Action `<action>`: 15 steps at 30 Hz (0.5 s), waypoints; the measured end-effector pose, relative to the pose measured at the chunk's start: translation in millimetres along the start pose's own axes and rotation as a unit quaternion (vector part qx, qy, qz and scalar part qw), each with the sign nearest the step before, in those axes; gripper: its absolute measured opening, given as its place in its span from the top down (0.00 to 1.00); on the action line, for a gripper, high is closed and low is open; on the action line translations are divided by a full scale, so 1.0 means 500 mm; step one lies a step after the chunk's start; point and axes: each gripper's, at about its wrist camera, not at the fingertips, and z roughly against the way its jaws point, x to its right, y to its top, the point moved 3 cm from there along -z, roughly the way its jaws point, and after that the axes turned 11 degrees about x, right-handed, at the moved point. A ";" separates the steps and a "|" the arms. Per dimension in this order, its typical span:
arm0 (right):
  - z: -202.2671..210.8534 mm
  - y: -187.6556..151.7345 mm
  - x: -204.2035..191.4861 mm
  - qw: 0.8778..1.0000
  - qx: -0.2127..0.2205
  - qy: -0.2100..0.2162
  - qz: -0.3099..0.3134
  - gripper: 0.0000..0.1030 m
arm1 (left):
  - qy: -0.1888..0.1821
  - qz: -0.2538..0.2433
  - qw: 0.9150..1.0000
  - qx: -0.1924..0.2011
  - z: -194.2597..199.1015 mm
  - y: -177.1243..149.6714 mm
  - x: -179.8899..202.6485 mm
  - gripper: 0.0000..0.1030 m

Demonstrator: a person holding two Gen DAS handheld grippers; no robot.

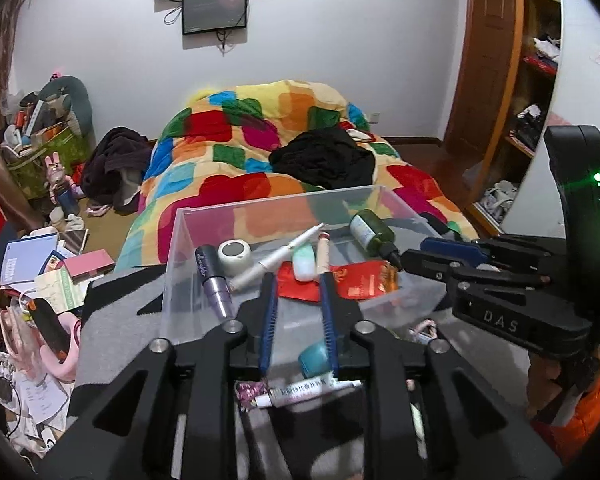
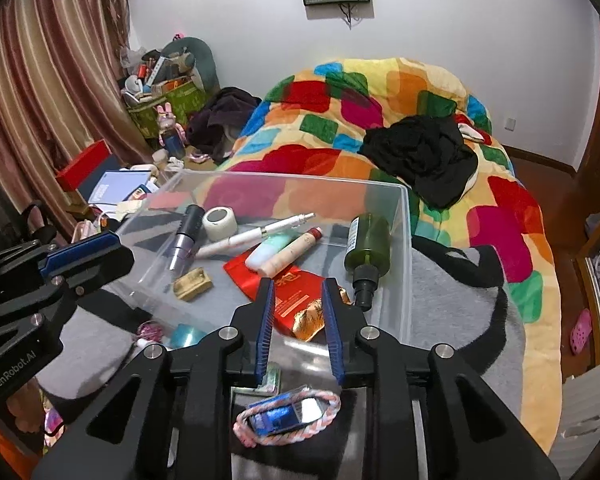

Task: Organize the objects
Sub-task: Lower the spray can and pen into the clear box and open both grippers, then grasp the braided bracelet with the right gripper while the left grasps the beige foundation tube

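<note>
**Both tools over the bin**

Left tool (image 1: 298,284) and right tool (image 2: 298,292) slightly parted, holding nothing. Clear bin (image 2: 404,240) at frame centre, with green bottle (image 2: 368,244), red packet (image 2: 296,292), tape roll (image 2: 219,220) inside.

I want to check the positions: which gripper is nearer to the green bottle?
Right. The right gripper hovers just beside the green bottle; the left gripper is farther, across the box.
</note>
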 end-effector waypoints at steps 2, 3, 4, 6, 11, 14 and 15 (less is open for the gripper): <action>0.017 -0.003 -0.001 1.000 0.006 0.000 0.001 0.75 | -0.008 0.001 1.000 -0.001 0.015 -0.007 -0.001 0.70; 0.024 -0.004 -0.001 1.000 0.008 -0.001 0.002 0.72 | -0.011 0.002 1.000 -0.001 0.020 -0.010 -0.002 0.65; 0.032 -0.007 0.000 1.000 0.011 -0.002 0.002 0.69 | -0.015 0.004 1.000 -0.003 0.026 -0.016 -0.003 0.61; 0.044 -0.014 0.000 1.000 0.014 -0.006 0.003 0.66 | -0.020 0.007 1.000 -0.009 0.037 -0.031 -0.006 0.57; 0.070 -0.044 0.011 1.000 0.011 -0.025 0.004 0.59 | -0.027 0.004 0.999 -0.029 0.065 -0.081 -0.006 0.49; 0.076 -0.064 0.025 0.999 0.001 -0.040 0.002 0.57 | -0.037 0.004 0.998 -0.049 0.070 -0.115 0.000 0.48; 0.078 -0.072 0.028 0.999 -0.004 -0.042 0.001 0.57 | -0.042 0.004 0.998 -0.056 0.072 -0.127 0.003 0.46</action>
